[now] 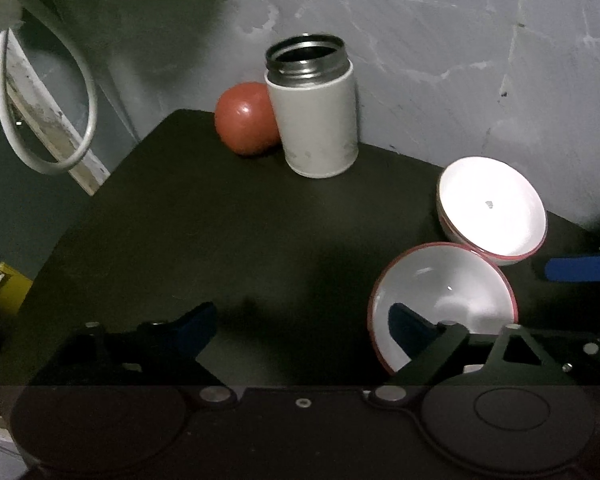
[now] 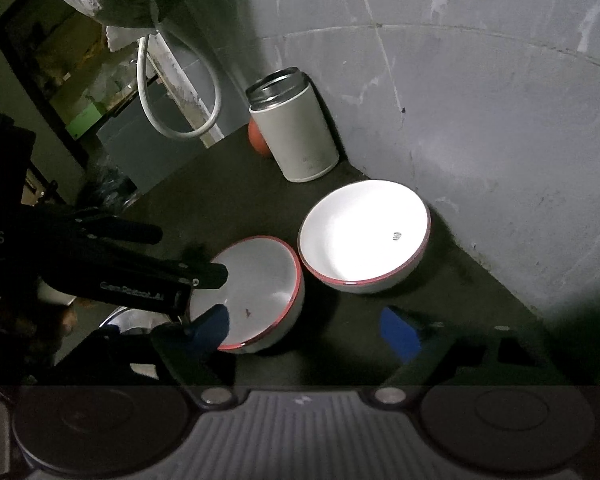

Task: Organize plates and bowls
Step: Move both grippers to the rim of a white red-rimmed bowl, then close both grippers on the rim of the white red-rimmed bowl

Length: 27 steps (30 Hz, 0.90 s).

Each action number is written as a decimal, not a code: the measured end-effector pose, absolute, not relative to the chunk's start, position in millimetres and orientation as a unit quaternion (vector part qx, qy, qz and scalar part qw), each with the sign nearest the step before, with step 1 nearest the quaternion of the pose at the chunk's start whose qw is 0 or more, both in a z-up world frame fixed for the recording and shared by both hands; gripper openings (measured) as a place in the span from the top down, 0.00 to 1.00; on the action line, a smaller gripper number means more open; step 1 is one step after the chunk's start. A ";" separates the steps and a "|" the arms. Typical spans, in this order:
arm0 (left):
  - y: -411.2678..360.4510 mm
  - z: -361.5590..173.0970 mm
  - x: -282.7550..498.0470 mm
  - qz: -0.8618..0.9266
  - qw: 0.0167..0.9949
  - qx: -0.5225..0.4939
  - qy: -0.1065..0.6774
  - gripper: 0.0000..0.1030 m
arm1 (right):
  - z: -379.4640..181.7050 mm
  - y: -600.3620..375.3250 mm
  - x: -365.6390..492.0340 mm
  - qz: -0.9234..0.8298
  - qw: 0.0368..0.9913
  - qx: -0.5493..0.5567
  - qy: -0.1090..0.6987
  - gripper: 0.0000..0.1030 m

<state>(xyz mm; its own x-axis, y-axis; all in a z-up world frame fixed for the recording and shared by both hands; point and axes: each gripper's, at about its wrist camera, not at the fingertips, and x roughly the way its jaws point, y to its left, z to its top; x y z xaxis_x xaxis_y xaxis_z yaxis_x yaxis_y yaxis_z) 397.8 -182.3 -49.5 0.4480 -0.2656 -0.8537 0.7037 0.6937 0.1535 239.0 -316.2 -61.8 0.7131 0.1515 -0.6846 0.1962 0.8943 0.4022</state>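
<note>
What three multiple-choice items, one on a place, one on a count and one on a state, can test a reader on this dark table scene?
1. Where is the red ball?
A. inside a bowl
B. beside the white canister, at the back of the table
C. held by the tongs

2. How many red-rimmed bowls are on the table?
A. one
B. two
C. four

3. What is the state of the canister?
A. upright, without lid
B. lying down
C. closed with a lid

Answers: 1 B, it sits against the canister near the wall. 2 B, a near bowl and a far bowl. 3 A, its metal mouth is open.
</note>
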 end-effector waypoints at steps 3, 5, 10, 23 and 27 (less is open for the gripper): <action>-183.9 -52.4 398.3 -0.300 0.808 0.249 0.443 0.22 | -62.5 -315.5 239.9 -0.009 0.896 0.230 0.379 0.21; -184.4 -54.3 398.9 -0.303 0.802 0.242 0.453 0.33 | -62.7 -316.0 240.1 -0.007 0.895 0.234 0.379 0.21; -184.5 -56.7 400.9 -0.317 0.793 0.215 0.475 0.52 | -62.5 -314.8 243.6 0.002 0.893 0.241 0.380 0.32; -189.7 -55.7 394.6 -0.331 0.785 0.183 0.491 0.89 | -70.7 -311.6 250.2 0.011 0.879 0.265 0.397 0.55; -189.8 -54.8 395.1 -0.325 0.787 0.169 0.496 0.91 | -71.2 -313.6 250.4 0.009 0.875 0.279 0.396 0.69</action>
